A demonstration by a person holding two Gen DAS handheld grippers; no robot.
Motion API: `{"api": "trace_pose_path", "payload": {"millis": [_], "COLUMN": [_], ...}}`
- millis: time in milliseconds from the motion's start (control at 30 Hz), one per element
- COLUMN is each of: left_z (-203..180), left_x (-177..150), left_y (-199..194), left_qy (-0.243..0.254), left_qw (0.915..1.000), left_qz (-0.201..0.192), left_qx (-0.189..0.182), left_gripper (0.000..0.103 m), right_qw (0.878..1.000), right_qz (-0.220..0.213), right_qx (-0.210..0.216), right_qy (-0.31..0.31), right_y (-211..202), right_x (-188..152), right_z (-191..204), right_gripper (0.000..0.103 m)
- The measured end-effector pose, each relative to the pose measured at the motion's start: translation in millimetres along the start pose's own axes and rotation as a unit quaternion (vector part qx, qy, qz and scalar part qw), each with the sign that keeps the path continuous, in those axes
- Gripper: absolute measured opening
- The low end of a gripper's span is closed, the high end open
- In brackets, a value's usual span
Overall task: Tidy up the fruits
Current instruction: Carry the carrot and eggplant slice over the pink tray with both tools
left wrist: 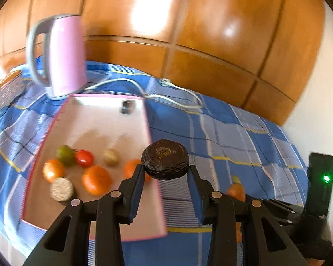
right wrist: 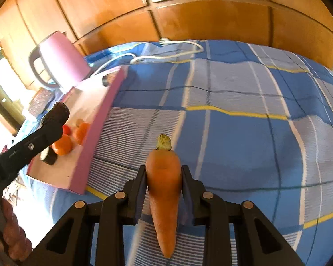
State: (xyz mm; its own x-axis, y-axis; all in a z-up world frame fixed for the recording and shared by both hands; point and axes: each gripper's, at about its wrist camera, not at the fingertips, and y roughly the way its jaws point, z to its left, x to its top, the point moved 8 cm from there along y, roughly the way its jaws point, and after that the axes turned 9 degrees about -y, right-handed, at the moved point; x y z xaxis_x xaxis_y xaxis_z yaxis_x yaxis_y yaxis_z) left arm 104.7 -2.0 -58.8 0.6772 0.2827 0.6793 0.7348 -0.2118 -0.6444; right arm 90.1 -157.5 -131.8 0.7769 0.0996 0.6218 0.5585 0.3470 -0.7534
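A dark wrinkled fruit (left wrist: 165, 159), possibly an avocado, is pinched by the left gripper (left wrist: 165, 173) above the pink tray (left wrist: 100, 119), apparently for sorting, while a carrot (right wrist: 164, 190) is clamped lengthwise in the right gripper (right wrist: 164, 177) over the checked cloth (right wrist: 244, 133).

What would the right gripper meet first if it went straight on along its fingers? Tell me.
Probably the blue checked cloth. The right gripper, shut on the orange carrot, points down at bare cloth; nothing else shows in its line, though depth is unclear.
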Motion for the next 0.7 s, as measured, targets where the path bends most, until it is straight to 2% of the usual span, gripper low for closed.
{"api": "trace_pose_path", "payload": {"millis": [267, 500, 600, 700], "left_z": [62, 85, 90, 96], "left_x": [29, 41, 44, 47], "left_y": [-10, -10, -5, -2], "left_qy": [-0.066, -0.087, -0.091, -0.097], "left_qw": [0.9973, 0.9959, 0.9955, 0.9949], "left_qz": [-0.019, -0.015, -0.011, -0.010], "left_qx": [0.026, 0.020, 0.021, 0.024], "left_gripper": [0.039, 0.039, 0.039, 0.039], "right_qw": [0.998, 0.994, 0.994, 0.993], "right_qz": [-0.006, -0.003, -0.002, -0.008], "right_qx": [0.046, 0.088, 0.077, 0.089], "right_qy": [-0.047, -0.062, -0.075, -0.079], "right_y": [2, 11, 18, 20], "right_x": [32, 60, 73, 83], "right_z": [48, 87, 98, 108], "right_gripper": [0.030, 0.030, 0.030, 0.029]}}
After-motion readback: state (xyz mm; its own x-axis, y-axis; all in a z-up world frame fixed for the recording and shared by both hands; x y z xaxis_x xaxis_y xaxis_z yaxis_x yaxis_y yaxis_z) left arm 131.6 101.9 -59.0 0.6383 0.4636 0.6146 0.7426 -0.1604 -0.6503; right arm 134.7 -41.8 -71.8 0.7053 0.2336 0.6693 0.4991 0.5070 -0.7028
